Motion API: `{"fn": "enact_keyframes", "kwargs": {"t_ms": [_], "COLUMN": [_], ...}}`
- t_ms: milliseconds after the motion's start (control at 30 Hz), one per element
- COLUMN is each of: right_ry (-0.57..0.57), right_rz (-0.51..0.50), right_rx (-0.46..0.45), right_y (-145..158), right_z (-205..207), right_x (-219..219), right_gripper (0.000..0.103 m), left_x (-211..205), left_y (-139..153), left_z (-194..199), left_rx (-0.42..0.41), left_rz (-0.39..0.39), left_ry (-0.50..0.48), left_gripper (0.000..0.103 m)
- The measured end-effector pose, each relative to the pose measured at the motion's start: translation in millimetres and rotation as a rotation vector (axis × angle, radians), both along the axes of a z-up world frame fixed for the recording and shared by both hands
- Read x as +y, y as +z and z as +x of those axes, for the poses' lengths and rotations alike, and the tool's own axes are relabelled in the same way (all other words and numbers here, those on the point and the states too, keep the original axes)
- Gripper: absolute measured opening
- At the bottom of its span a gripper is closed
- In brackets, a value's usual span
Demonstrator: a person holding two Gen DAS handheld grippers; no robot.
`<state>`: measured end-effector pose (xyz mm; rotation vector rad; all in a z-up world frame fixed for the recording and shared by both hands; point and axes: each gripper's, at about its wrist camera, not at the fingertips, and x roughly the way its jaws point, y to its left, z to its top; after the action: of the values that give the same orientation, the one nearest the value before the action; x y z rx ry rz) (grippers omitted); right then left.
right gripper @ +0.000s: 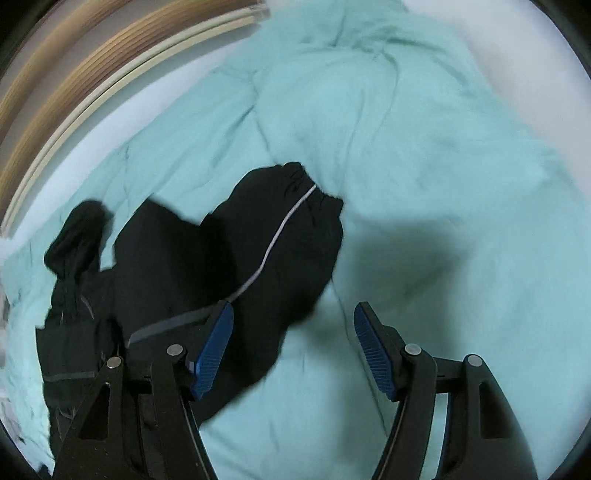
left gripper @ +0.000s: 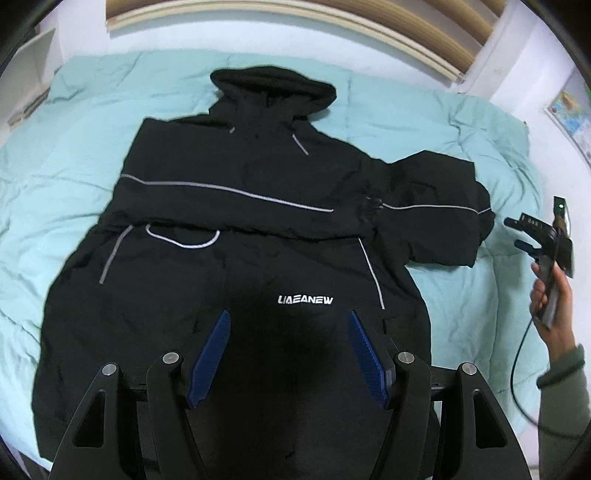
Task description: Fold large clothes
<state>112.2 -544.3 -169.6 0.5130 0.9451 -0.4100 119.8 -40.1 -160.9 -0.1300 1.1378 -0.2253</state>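
A large black hooded jacket [left gripper: 236, 266] with grey piping and a white logo lies spread on a mint green duvet [left gripper: 66, 147]. Its left sleeve is folded across the chest. Its right sleeve [left gripper: 439, 218] sticks out to the right. My left gripper [left gripper: 288, 321] is open and empty, above the jacket's lower front. My right gripper [right gripper: 293, 314] is open and empty, above the duvet beside the right sleeve [right gripper: 273, 236]. It also shows in the left wrist view [left gripper: 517, 232], held by a hand to the right of the sleeve cuff.
The duvet [right gripper: 424, 155] covers the bed. A wooden slatted headboard [left gripper: 332, 22] stands at the far end against a white wall. A black cable [left gripper: 517, 369] hangs from the right gripper's handle. A poster [left gripper: 570, 110] hangs on the right wall.
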Motion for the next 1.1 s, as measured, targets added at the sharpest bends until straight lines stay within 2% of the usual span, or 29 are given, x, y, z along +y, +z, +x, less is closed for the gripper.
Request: {"fn": "enact_keyframes", "kwargs": {"t_ms": [100,267,367,400,433,467,500,533,600,700,800,867,933,1000,1033,1100], "right_ry": [-0.018,-0.011,0.015,0.026,0.031,0.034,0.037,0.038,0.038,-0.009,-0.121,-0.212,-0.257,-0.285,-0.296,-0.317], "right_rz": [0.033,0.115,0.163,0.170,0.159,0.145,0.130,0.126,0.106,-0.052,-0.212,-0.247,-0.167,-0.135,-0.135,-0.108], "right_rx": [0.010,0.031,0.021,0.013,0.008,0.010,0.000,-0.027,-0.064,-0.070,-0.079,-0.097,-0.097,-0.022,0.034,0.097], "right_y": [-23.4,-62.4,-78.0,-79.9,-79.8,-78.2,-73.5,-66.3,-49.9,-10.1,32.6,53.5,51.3,30.8,14.5,-9.3], "right_z": [24.5,62.0,80.1,84.1,86.8,87.2,84.1,77.6,63.5,23.8,-28.3,-67.7,-88.6,-91.9,-88.0,-81.0], "right_x": [-24.3,-49.5,-49.2,-46.6,-42.2,-38.5,-33.3,-28.9,-21.4,-6.3,-4.5,-15.4,-29.2,-36.3,-39.4,-45.7], "right_gripper": [0.079,0.079,0.080,0.073,0.051,0.042,0.030,0.023,0.021,0.018,0.018,0.018,0.017,0.017,0.017,0.017], "left_x": [-10.0,-24.5,-31.2,-33.5,-36.8,-39.6,-44.1,-48.5,-57.8,-71.0,-81.1,-88.7,-94.5,-99.2,-99.1,-102.7], "left_y": [-14.3,-30.6,-34.8,-35.7,-36.8,-37.3,-38.5,-39.3,-46.4,-66.9,-85.1,-99.7,-120.4,-155.2,-168.9,-167.1], "left_z": [9.5,22.4,33.6,37.4,43.0,47.1,53.9,59.9,78.7,108.3,127.5,133.3,135.6,141.1,143.8,146.1], "left_rx": [0.043,0.089,0.103,0.104,0.102,0.099,0.091,0.082,0.060,0.072,0.091,0.111,0.157,0.270,0.283,0.262], "left_rz": [0.026,0.071,0.073,0.072,0.070,0.068,0.068,0.069,0.061,0.046,0.018,0.008,0.011,0.041,0.046,0.053], "left_ry": [-0.008,-0.041,-0.058,-0.064,-0.072,-0.079,-0.091,-0.100,-0.120,-0.129,-0.124,-0.127,-0.135,-0.120,-0.108,-0.129], "left_gripper": [0.068,0.068,0.068,0.068,0.068,0.068,0.068,0.068,0.068,0.068,0.068,0.068,0.068,0.067,0.068,0.068]}}
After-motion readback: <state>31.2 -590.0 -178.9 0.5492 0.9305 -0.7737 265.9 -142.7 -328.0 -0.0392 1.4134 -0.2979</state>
